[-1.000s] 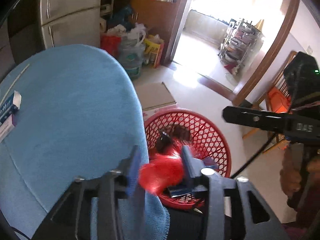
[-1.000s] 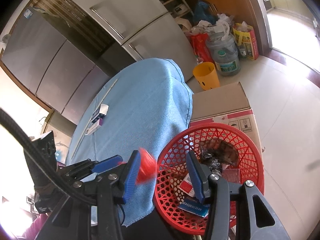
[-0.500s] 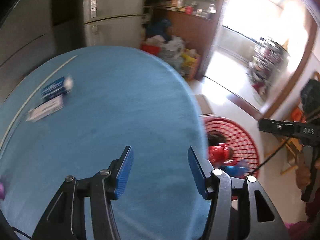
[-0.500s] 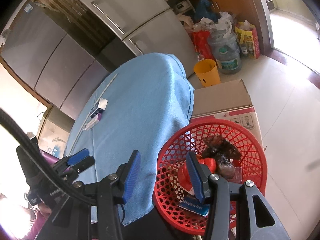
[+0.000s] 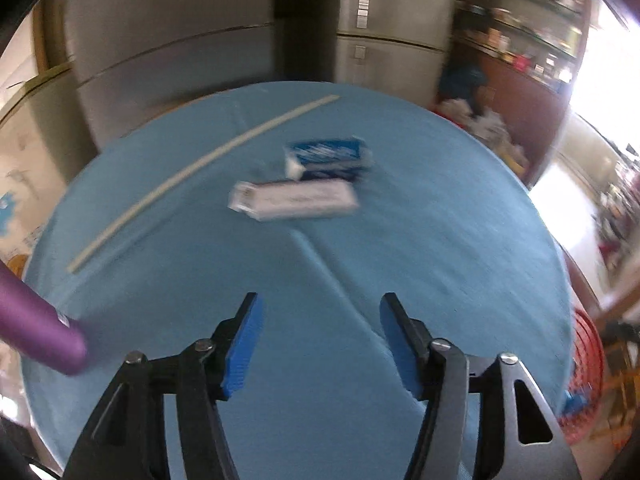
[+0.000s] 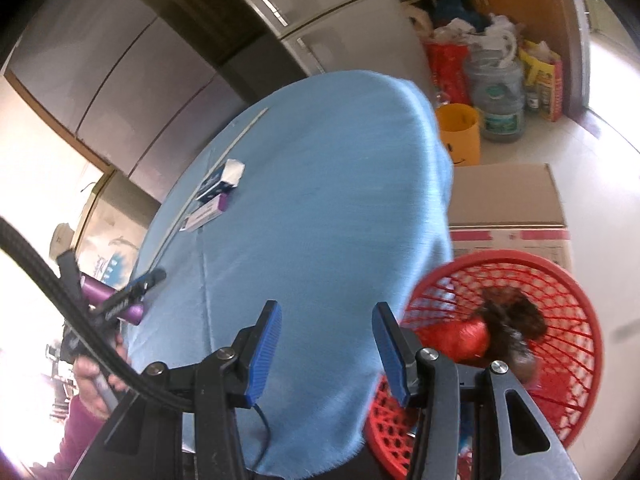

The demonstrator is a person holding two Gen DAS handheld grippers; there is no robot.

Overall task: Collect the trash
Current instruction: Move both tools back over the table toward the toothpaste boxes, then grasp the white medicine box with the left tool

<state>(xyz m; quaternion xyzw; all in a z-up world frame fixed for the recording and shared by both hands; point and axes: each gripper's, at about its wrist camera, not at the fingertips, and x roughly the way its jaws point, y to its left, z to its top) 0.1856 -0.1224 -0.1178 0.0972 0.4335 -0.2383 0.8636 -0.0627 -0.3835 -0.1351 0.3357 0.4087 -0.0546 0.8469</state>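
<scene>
1. Grey fridge doors stand behind the round surface with a light blue cloth (image 5: pixel 400 240).
2. On it lie a blue-and-white carton (image 5: pixel 328 158) and, just beside it, a white flat box (image 5: pixel 296 200), both uncollected.
3. Beside the surface, the red plastic mesh basket (image 6: pixel 560 280) already holds a red wrapper (image 6: pixel 468 338) and dark scraps.
4. Left claw (image 5: pixel 320 344) is opening, nothing between its jaws.
5. Right claw (image 6: pixel 326 354) is released and empty.

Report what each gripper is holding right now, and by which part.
Nothing is held. The left gripper is empty, jaws opening above the blue tablecloth. The right gripper is open and empty too.
</scene>
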